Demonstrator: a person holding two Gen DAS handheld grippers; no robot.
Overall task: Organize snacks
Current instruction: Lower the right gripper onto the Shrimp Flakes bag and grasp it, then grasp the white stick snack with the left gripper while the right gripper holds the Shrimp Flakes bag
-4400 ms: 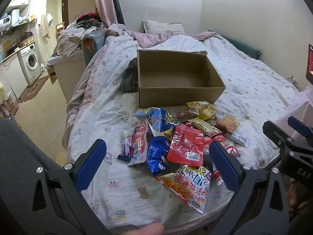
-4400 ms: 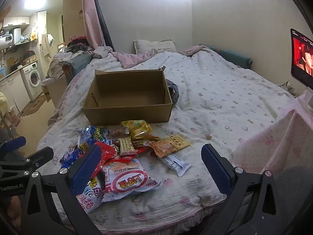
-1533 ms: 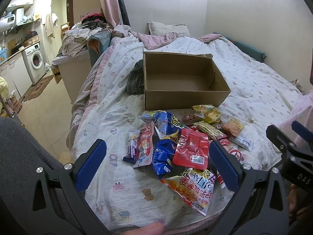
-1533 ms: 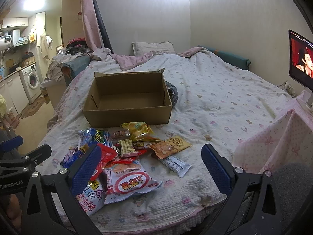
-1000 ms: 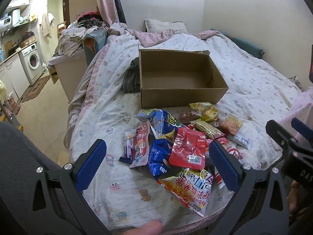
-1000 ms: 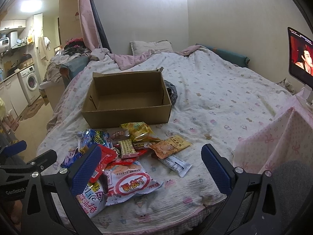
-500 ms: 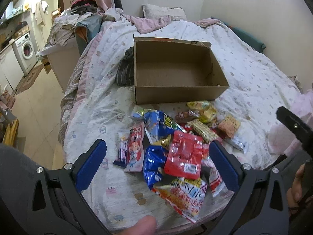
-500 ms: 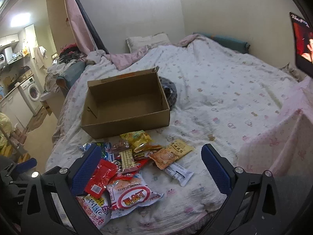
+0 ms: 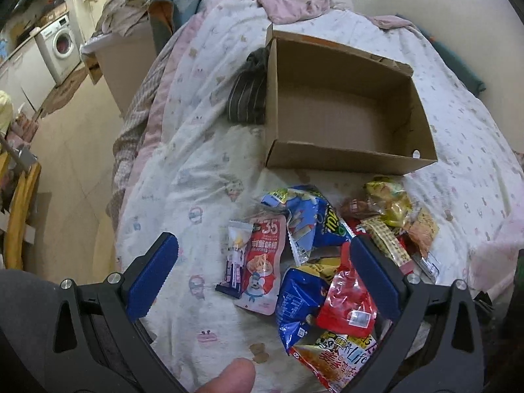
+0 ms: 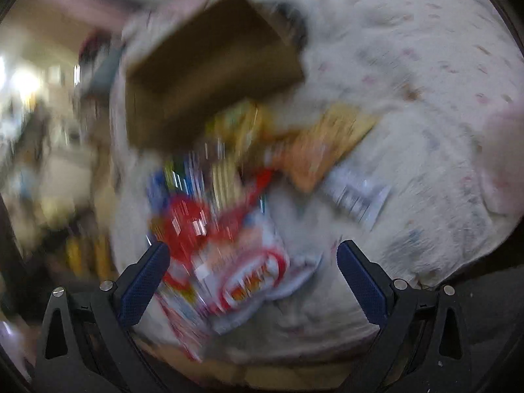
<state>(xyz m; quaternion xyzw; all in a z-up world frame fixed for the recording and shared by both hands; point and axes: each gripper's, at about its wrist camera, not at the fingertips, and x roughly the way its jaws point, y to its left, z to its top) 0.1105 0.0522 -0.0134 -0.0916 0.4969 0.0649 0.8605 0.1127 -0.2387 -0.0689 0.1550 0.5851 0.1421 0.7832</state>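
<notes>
An empty cardboard box (image 9: 344, 108) sits on the bed, open at the top. Several snack packets lie in a pile in front of it: a pink pouch marked 35 (image 9: 263, 265), a blue bag (image 9: 308, 226), a red bag (image 9: 347, 301), a yellow packet (image 9: 389, 199). My left gripper (image 9: 262, 275) is open and empty, hovering above the pink pouch. My right gripper (image 10: 252, 278) is open and empty over a white and red bag (image 10: 245, 278); its view is badly blurred. The box (image 10: 209, 75) shows there too.
The bed (image 9: 203, 170) has a white patterned cover and drops off to the floor (image 9: 75, 170) on the left. A dark striped cloth (image 9: 245, 98) lies beside the box. A washing machine (image 9: 62, 46) stands far left. A fingertip (image 9: 226, 376) shows at the bottom edge.
Both grippers have tilted down and moved closer to the snack pile. The right wrist view has swung fast and blurred. Both stay open.
</notes>
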